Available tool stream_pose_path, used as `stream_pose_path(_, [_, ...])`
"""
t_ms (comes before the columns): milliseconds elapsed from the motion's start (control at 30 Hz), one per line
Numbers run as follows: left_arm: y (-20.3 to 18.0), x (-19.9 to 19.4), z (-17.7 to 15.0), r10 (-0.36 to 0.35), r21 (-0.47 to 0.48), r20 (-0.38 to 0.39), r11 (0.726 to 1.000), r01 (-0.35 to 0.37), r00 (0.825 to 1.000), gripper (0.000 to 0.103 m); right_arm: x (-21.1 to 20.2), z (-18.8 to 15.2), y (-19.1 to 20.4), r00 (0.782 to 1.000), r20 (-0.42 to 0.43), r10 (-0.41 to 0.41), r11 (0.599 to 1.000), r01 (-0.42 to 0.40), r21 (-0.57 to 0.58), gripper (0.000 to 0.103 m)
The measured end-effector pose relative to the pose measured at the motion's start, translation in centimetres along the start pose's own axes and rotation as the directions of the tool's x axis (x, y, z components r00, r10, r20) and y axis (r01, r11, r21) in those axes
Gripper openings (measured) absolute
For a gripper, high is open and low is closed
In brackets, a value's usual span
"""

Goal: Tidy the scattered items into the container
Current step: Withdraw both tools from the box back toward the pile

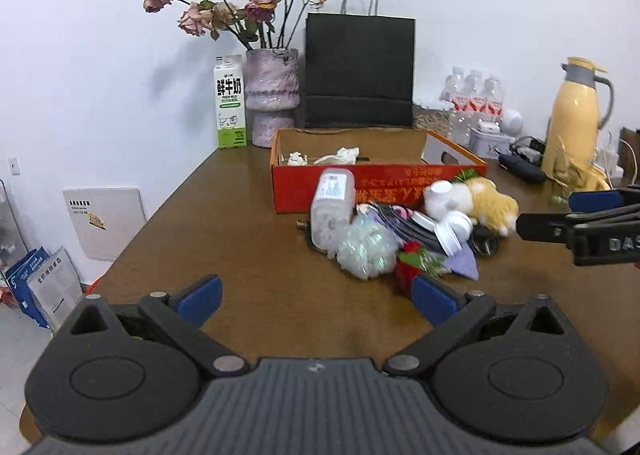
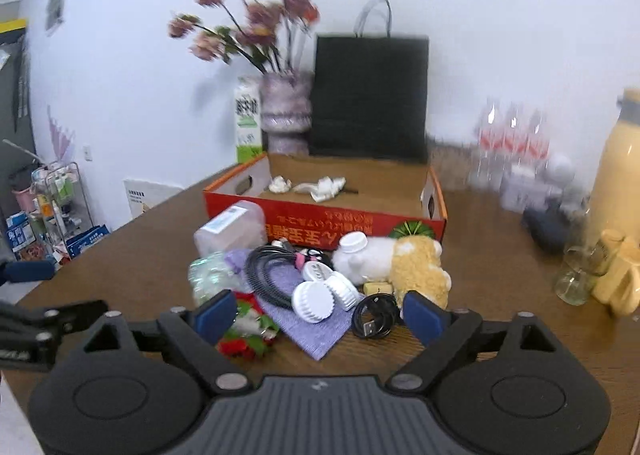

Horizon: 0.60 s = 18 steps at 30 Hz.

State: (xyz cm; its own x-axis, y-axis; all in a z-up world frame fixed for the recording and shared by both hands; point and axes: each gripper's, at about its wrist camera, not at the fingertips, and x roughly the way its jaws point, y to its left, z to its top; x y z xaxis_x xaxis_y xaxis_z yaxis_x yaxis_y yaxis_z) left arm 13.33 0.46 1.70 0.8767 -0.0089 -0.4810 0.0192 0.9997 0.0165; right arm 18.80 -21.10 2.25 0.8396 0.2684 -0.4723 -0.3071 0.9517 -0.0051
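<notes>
Left tongs [image 1: 316,297] hover wide apart over the brown worktop [image 1: 240,239], holding nothing. Right tongs [image 2: 316,313] also spread wide and unladen, just short of the heap. Heap lies against the near wall of the red cardboard box [image 2: 320,221]: clear plastic jar [image 1: 332,207] on its side, coiled black cable [image 2: 374,319], purple cloth [image 2: 312,331], white ridged caps [image 2: 314,301], yellow-and-white plush toy [image 2: 416,269], red-and-green artificial flower [image 2: 246,335]. Inside the box, crumpled white tissues [image 2: 324,187]. Behind it: black paper bag [image 1: 360,71], vase of dried roses [image 1: 272,95], milk carton [image 1: 230,103].

Black grippers [image 1: 316,297], blue-padded jaws, silver screws.
</notes>
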Motion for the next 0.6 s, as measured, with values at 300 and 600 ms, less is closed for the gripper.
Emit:
stream_pose_path(300, [-2.0, -1.2, -2.0, 0.007, 0.084, -0.013, 0.996, -0.006, 1.000, 0.103, -6.0, -4.5, -1.4, 0.995, 0.063, -0.083, 0.995, 0.080, 0.052, 0.093])
stream_pose_path(600, [-2.3, 1.5, -1.6, -0.009, 0.030, -0.036, 0.999, 0.010, 0.999, 0.103, -4.8, -6.6, -5.5, 0.993, 0.026, -0.113, 0.977, 0.106, 0.186, 0.093])
